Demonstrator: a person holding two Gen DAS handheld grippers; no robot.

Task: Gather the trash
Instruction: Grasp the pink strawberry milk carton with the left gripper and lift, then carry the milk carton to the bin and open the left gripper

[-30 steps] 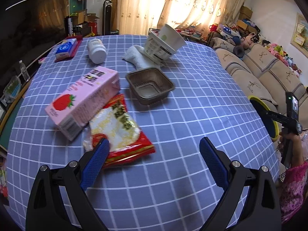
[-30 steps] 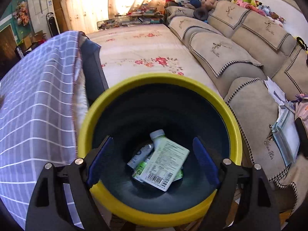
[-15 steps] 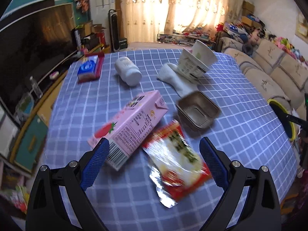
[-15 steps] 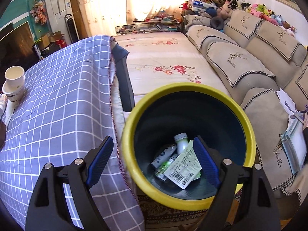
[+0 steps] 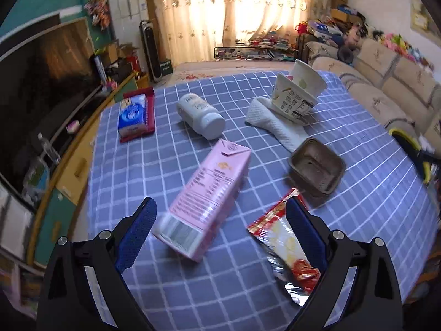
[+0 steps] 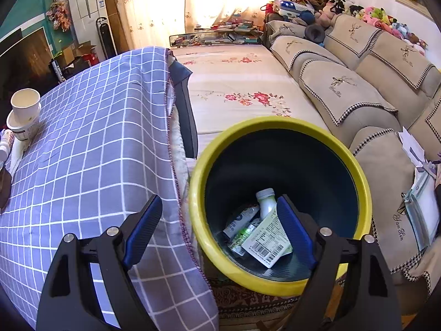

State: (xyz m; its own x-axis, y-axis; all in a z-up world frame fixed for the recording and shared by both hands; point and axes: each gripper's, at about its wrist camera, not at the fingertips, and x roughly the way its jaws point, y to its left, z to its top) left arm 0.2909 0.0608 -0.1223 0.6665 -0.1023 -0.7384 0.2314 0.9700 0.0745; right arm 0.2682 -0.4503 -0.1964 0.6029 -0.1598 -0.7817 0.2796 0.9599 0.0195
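Trash is spread over a table [image 5: 171,298] covered in a blue checked cloth. The left gripper [image 5: 220,222] is held wide open above the near edge, with nothing gripped. Between its blue pads, a pink carton [image 5: 212,190] is seen lying on its side, not touched by either pad. Just right of it, partly hidden behind the right pad, a red and yellow wrapper [image 5: 286,248] is laid flat. Beyond the wrapper a brown tray [image 5: 317,169] is set, and farther off two stacked paper cups [image 5: 299,93] are tilted on a white cloth [image 5: 275,122]. A white bottle [image 5: 201,115] is laid on its side at the far centre, and a blue pack [image 5: 133,113] on a red box is seen far left.

The right gripper [image 6: 217,223] is also held wide open and empty, above the table's right edge and a yellow-rimmed bin [image 6: 198,220] standing on the floor beside it. Inside the bin, bottles [image 6: 266,201] and a flattened carton [image 6: 266,240] are already collected. A beige sofa [image 6: 344,82] is seen to the right.
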